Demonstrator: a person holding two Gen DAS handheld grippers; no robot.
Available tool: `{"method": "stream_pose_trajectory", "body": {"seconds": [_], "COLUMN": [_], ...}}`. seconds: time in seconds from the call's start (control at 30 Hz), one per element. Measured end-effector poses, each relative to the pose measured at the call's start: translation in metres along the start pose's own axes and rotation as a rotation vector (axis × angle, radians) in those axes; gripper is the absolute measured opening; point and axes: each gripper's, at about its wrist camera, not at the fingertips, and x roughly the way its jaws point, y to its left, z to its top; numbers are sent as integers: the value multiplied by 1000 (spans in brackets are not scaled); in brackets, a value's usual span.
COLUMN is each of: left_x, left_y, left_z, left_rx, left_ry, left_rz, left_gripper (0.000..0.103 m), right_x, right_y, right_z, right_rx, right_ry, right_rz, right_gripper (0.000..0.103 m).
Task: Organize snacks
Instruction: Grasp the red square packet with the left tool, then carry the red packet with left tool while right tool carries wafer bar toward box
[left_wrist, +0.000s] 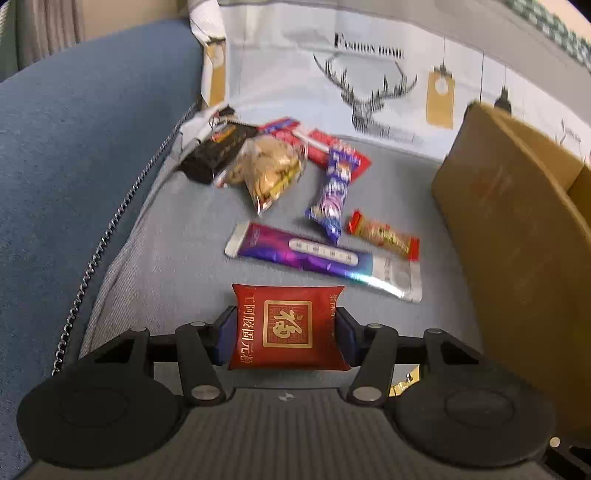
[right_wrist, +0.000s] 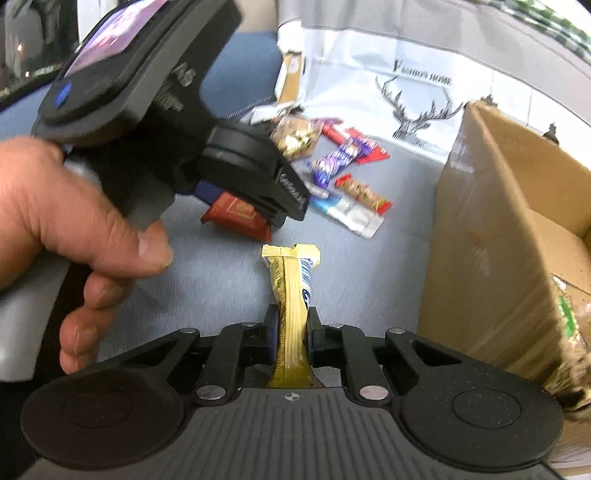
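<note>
Snacks lie on a grey cloth (left_wrist: 177, 266) spread over a blue sofa (left_wrist: 74, 147), with a white deer-print sheet (left_wrist: 369, 92) hanging behind. The left gripper (left_wrist: 286, 332) pinches a red packet (left_wrist: 287, 326) flat by its two sides, gold letters facing up. The right gripper (right_wrist: 291, 332) squeezes a yellow bar (right_wrist: 293, 295) standing on its thin edge, with its long way pointing straight ahead, away from the camera. In the right view a hand (right_wrist: 74, 221) holds the left gripper's handle. Farther out rests a purple pouch (left_wrist: 317, 258), long way running left to right, then a small gold-red bar (left_wrist: 384, 234), a blue-white twist (left_wrist: 334, 192) and a clear bag (left_wrist: 269, 170) of brown bits (blurry). A cardboard box (right_wrist: 491, 229) stands open at the right; a green-marked packet (right_wrist: 569, 314) shows inside.
</note>
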Motion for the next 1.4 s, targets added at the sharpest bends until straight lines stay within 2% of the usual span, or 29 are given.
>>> {"method": "stream_pose_trajectory", "body": {"seconds": [0.2,0.47,0.93,1.1,1.4], "left_x": [-9,-26,-93,-108,-112], "left_y": [10,18,23,17,-1], "left_z": [5,9,26,31,35], "left_rx": [-67,-124,-181,-183,-181], "left_ry": [-50,-109,-213,-235,-228], "left_rz": [-36,-89,-172,-197,-223], "left_gripper": [60,60,60,60,60], "right_x": [-8,-10,-39,-51,-70], "right_y": [-1,-1,3,-3,-21], "right_z": [5,8,14,22,31], "right_rx": [12,14,59,94,157], "right_ry": [-52,-76,-165,-207,-253], "right_rz": [-5,-12,-26,-27,-49], "right_gripper": [14,14,14,14,14]}}
